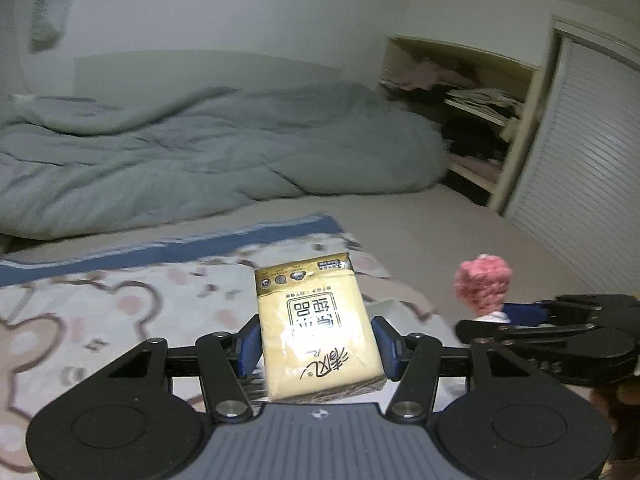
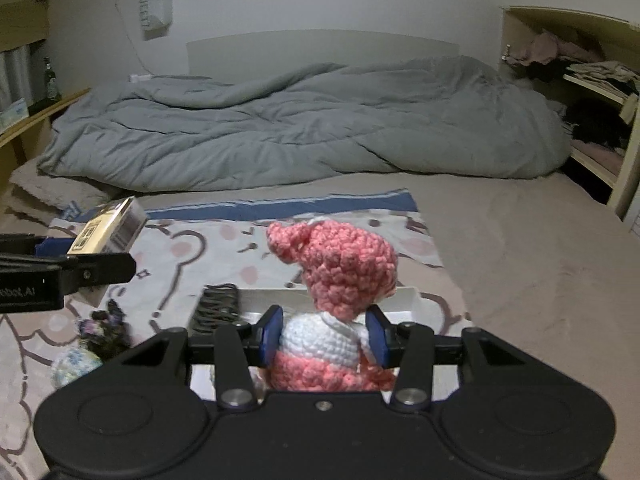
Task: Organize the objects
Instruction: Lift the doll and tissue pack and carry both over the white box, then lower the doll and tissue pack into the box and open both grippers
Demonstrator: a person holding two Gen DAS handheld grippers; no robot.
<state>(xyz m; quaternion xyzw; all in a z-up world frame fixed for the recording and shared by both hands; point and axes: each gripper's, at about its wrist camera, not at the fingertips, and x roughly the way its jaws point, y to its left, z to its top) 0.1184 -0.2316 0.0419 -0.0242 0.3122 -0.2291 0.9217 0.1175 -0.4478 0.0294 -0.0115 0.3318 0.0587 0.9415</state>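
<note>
Left wrist view: the tissue pack (image 1: 316,328) sits clamped in the left claw (image 1: 316,346), long axis pointing away, held above the patterned blanket (image 1: 100,312).

Right wrist view: the right claw (image 2: 324,336) grips the crochet doll (image 2: 332,300) upright; only here shows the white tray (image 2: 404,300) just beyond it, lower centre, the likely drop spot.

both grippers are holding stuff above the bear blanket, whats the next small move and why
Probably lower the right gripper with the crochet doll toward the white tray just beneath it; the doll is gripped and the tray sits closest.
</note>
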